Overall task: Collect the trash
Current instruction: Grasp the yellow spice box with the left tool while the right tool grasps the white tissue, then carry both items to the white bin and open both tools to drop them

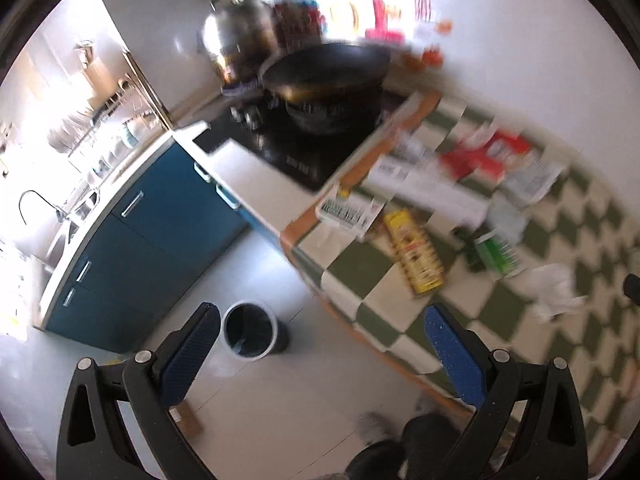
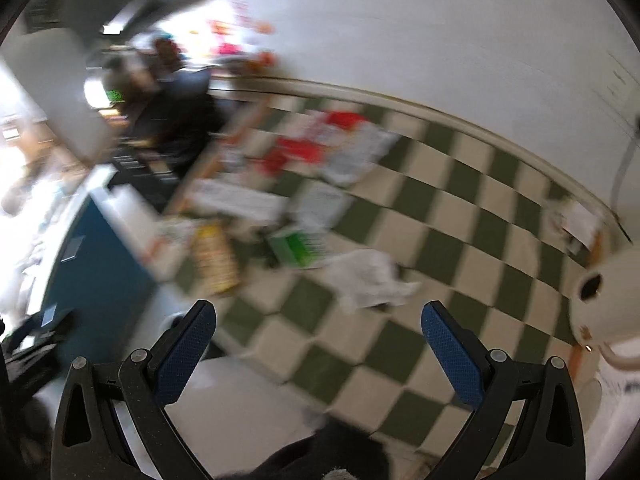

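Note:
Trash lies on a green and white checked tablecloth (image 1: 400,300): a yellow box (image 1: 414,250), a green packet (image 1: 498,254), red wrappers (image 1: 484,154), a white barcode box (image 1: 348,210) and a crumpled white bag (image 1: 554,288). A round bin (image 1: 250,330) stands on the floor below the table's corner. My left gripper (image 1: 322,344) is open and empty, above the floor between bin and table edge. My right gripper (image 2: 318,344) is open and empty, over the tablecloth (image 2: 460,240) just short of the white bag (image 2: 368,276). The right wrist view is blurred.
A black wok (image 1: 326,68) sits on the stove beside the table, with a steel pot (image 1: 232,40) behind it. Blue cabinets (image 1: 160,220) and a sink run along the left. A white kettle-like object (image 2: 608,296) stands at the table's right end.

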A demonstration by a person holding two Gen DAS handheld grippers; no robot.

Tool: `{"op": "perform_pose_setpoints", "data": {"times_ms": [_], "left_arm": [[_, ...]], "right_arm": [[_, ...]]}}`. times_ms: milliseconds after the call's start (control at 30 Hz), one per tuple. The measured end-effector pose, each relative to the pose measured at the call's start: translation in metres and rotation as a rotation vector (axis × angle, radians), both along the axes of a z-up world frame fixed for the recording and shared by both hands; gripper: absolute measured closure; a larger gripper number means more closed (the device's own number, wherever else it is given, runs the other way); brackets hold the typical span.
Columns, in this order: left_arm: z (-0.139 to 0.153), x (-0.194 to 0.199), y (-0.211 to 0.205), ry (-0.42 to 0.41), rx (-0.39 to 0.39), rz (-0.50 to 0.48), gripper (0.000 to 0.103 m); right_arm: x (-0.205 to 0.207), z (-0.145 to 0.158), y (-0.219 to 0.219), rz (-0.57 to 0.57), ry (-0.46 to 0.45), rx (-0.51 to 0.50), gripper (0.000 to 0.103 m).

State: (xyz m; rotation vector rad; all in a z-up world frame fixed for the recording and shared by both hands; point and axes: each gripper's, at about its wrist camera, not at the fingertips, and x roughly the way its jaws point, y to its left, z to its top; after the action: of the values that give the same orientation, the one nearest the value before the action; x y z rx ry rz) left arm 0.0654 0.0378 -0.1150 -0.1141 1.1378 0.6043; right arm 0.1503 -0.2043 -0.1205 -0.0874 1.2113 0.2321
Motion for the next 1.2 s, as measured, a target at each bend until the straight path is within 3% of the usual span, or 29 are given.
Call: {"op": "perform_pose_setpoints", "data": {"times_ms": [100, 267, 333, 400, 433, 467, 500, 567, 633, 733, 833, 933, 967, 1000, 1200], "left_arm": [[-0.05, 0.025, 0.016, 0.104, -0.059, 0.018, 0.0], [-0.11, 0.067, 0.03, 0.228, -0.132, 0.037, 0.0], [-0.128, 0.083, 0.034, 0.271, -0.167, 0.06, 0.0], [-0.143, 0.097, 0.039, 0.3, -0.235, 0.084, 0.0], [-0.152, 0.104, 0.041, 0.31, -0.27, 0.099, 0.0], [-0.158, 0.111, 0.042, 0.315, -0.296, 0.11, 0.0], [-0.166, 0.117, 0.044, 0.321, -0.33, 0.131, 0.0], [-0.182, 0.127, 0.049, 0.319, -0.403, 0.174, 0.0], [-0.187, 0.134, 0.054, 0.246, -0.527, 0.216, 0.0], [-0.194, 0.144, 0.051, 0.28, -0.547, 0.187, 0.003], [-0.187, 0.144, 0.05, 0.275, -0.498, 0.149, 0.007], [-0.172, 0.138, 0.053, 0.253, -0.443, 0.137, 0.034], [-0.168, 0.138, 0.055, 0.248, -0.428, 0.126, 0.056], [-0.164, 0.139, 0.059, 0.243, -0.418, 0.114, 0.085], [-0.142, 0.119, 0.081, 0.226, -0.379, 0.101, 0.084]], "right_arm": [[0.033, -0.062, 0.001, -0.063, 0.073, -0.085, 0.0], [0.079, -0.155, 0.014, -0.095, 0.16, -0.182, 0.0], [0.088, -0.177, 0.009, -0.092, 0.182, -0.195, 0.005], [0.099, -0.198, 0.021, -0.065, 0.229, -0.194, 0.022], [0.102, -0.197, 0.023, -0.057, 0.209, -0.163, 0.022], [0.105, -0.196, 0.026, -0.041, 0.198, -0.155, 0.037], [0.109, -0.195, 0.03, -0.025, 0.189, -0.152, 0.058], [0.12, -0.192, 0.037, -0.008, 0.165, -0.143, 0.079], [0.131, -0.188, 0.043, 0.008, 0.145, -0.13, 0.082], [0.145, -0.181, 0.05, 0.031, 0.127, -0.121, 0.084], [0.153, -0.17, 0.056, 0.034, 0.122, -0.116, 0.084], [0.162, -0.164, 0.06, 0.041, 0.122, -0.109, 0.084], [0.164, -0.161, 0.062, 0.045, 0.123, -0.106, 0.084], [0.165, -0.157, 0.065, 0.048, 0.123, -0.102, 0.084], [0.169, -0.13, 0.082, 0.067, 0.094, -0.051, 0.085]]}}
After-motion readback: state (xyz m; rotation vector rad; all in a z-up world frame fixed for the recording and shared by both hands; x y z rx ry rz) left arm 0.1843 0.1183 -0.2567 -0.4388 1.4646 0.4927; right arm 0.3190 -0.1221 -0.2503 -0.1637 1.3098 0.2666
